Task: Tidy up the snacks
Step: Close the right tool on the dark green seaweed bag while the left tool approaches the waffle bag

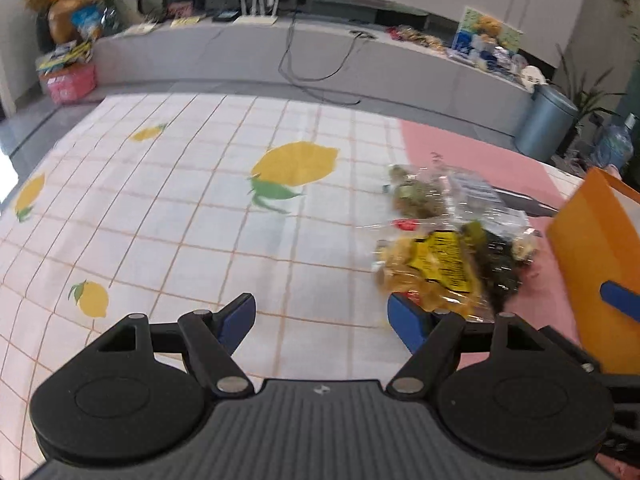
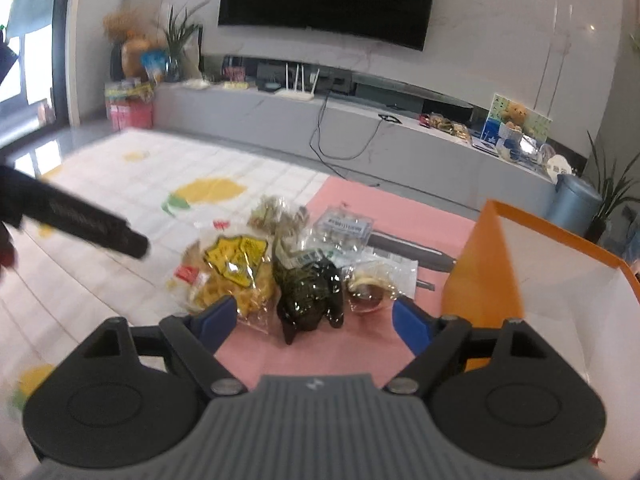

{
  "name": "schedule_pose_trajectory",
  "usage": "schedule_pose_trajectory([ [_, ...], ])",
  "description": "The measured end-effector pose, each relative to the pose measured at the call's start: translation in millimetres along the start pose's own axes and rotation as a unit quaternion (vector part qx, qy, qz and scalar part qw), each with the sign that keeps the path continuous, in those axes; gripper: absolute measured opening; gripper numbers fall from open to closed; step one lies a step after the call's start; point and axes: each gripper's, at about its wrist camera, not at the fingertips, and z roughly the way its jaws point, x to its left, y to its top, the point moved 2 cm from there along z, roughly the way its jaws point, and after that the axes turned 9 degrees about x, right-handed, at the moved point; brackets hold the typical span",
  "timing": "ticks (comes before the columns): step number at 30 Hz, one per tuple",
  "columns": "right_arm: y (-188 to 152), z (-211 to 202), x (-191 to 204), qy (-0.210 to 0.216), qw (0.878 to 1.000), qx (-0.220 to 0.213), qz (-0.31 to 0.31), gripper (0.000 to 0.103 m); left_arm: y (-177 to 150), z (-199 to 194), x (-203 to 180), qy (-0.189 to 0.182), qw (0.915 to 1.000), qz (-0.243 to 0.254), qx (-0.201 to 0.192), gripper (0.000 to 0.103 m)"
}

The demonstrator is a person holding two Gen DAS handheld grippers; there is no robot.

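A heap of snack bags lies where the lemon-print cloth (image 1: pixel 180 220) meets a pink mat (image 2: pixel 360 200). It holds a yellow chips bag (image 1: pixel 432 268) (image 2: pixel 232 268), a dark seaweed bag (image 1: pixel 500 268) (image 2: pixel 310 292), a clear bag of green sweets (image 1: pixel 416 192) (image 2: pixel 276 216), a labelled clear pack (image 2: pixel 344 228) and a small clear bag (image 2: pixel 372 284). My left gripper (image 1: pixel 322 316) is open over bare cloth, its right finger beside the chips bag. My right gripper (image 2: pixel 312 316) is open in front of the seaweed bag, gripping nothing. An orange box (image 1: pixel 592 264) (image 2: pixel 480 272) with a white inside stands to the right.
A grey pen-like stick (image 2: pixel 408 248) lies behind the heap. Beyond the table runs a long grey TV console (image 2: pixel 360 128) with a router, cables and clutter. A blue-grey bin (image 2: pixel 572 200) and plants stand at the far right.
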Motion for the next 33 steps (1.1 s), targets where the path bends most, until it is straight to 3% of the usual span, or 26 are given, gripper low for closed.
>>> schedule_pose_trajectory([
  [6,9.4,41.0,4.8,-0.007,0.999,0.028,0.031,0.069,5.8,8.9,11.1,-0.031,0.9990,-0.024,0.020,0.088],
  [11,15.5,57.0,8.0,-0.037,0.999,0.029,0.014,0.069,3.2,7.3,11.3,-0.031,0.9985,-0.025,0.037,0.088],
  [16,19.2,69.8,7.4,-0.031,0.999,0.037,0.022,0.065,3.4,9.2,12.5,-0.028,0.9978,-0.035,0.048,0.088],
  [18,19.5,75.2,7.7,-0.031,0.998,0.042,0.029,0.055,2.6,11.7,14.1,-0.029,0.9972,-0.041,0.056,0.088],
  [21,18.1,82.7,10.2,-0.039,0.998,0.049,0.032,0.051,2.5,12.2,16.0,-0.029,0.9968,-0.045,0.059,0.088],
  [27,11.4,70.8,15.2,-0.044,0.998,0.026,0.034,0.038,2.6,10.9,16.1,-0.038,0.9962,-0.048,0.061,0.088],
  [30,3.9,59.1,16.0,-0.044,0.998,0.013,0.039,0.038,0.8,12.4,12.4,-0.055,0.9949,-0.044,0.072,0.088],
  [33,-7.4,51.3,19.8,-0.035,0.999,0.027,0.030,0.038,-2.0,12.6,9.4,-0.066,0.9938,-0.045,0.078,0.088],
])
